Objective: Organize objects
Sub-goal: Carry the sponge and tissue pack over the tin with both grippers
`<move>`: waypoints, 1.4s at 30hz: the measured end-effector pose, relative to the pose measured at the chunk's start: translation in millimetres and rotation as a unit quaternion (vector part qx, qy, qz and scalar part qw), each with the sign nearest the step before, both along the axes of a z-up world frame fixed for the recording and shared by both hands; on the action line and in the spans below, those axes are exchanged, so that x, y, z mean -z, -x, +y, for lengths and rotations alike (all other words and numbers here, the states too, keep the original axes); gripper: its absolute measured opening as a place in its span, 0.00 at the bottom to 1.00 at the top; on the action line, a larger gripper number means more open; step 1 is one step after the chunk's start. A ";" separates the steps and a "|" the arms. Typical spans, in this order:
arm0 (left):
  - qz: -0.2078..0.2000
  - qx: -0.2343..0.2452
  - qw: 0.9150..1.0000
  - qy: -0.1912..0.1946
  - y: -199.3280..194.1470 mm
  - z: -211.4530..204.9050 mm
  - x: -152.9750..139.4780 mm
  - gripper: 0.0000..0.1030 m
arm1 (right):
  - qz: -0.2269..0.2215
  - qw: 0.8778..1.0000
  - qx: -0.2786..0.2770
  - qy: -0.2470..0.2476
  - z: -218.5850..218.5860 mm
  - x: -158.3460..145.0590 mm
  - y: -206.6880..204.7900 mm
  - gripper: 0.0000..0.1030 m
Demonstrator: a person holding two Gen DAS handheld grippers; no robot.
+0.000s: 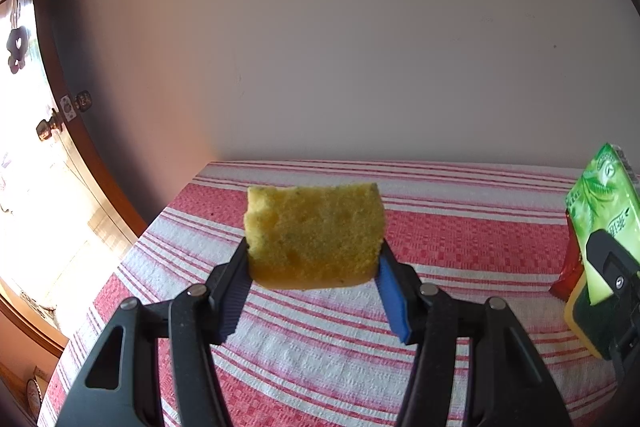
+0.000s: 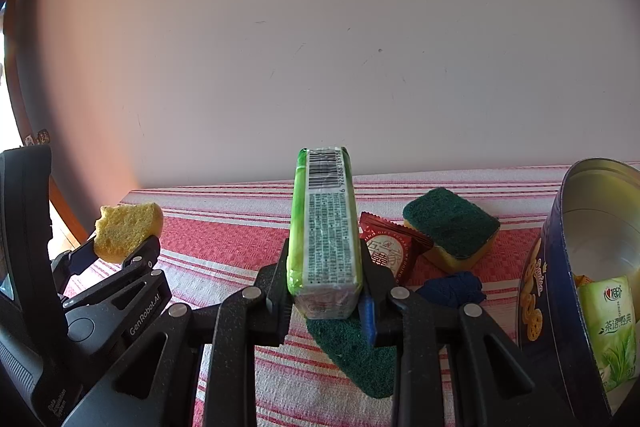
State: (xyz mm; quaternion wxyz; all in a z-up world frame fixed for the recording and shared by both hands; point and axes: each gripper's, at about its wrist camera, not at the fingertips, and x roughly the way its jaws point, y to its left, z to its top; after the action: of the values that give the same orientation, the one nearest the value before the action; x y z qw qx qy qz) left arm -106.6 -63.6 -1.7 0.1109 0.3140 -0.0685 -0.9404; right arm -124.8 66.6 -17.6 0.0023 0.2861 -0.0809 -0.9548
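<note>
Yellow sponge piece (image 1: 314, 237) gripped between left gripper (image 1: 314, 281) fingers above striped table (image 1: 460, 235), green tissue pack (image 2: 326, 231) clamped upright by right gripper (image 2: 326, 301), scouring sponge (image 2: 452, 229), red sachet (image 2: 390, 251) and blue tin (image 2: 560, 267) nearby

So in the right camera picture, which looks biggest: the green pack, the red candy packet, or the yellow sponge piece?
As they look in the right wrist view:
1. green pack, though it sits right at the camera in the right gripper, so nearness inflates it
2. and 3. red candy packet and yellow sponge piece look about alike.
</note>
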 end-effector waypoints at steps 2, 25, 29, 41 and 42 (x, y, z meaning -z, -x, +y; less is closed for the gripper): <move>0.002 -0.001 1.000 0.000 -0.5 0.5 -1.4 0.56 | 0.001 1.000 0.001 0.000 -0.3 0.1 0.1 0.29; 0.068 -0.005 0.998 -0.006 -91.6 0.9 -30.5 0.56 | 0.114 0.993 0.014 -0.012 -9.7 -34.1 -63.1 0.29; 0.086 0.012 0.996 -0.015 -115.1 12.1 -35.6 0.56 | 0.133 0.991 0.012 -0.014 -6.6 -42.5 -94.1 0.29; 0.121 0.086 0.989 -0.023 -157.2 80.5 -56.4 0.56 | 0.197 0.977 0.034 -0.070 38.7 -51.3 -173.8 0.29; 0.123 0.092 0.988 -0.024 -159.9 88.3 -57.9 0.56 | 0.200 0.976 0.040 -0.074 44.4 -51.0 -176.3 0.28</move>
State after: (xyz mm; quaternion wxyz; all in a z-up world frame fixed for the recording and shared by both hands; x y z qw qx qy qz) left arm 53.3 24.7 56.3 0.0234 0.1913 -0.0605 -0.9794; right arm 51.5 111.1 33.5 -0.0410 0.0852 -0.0195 -0.9953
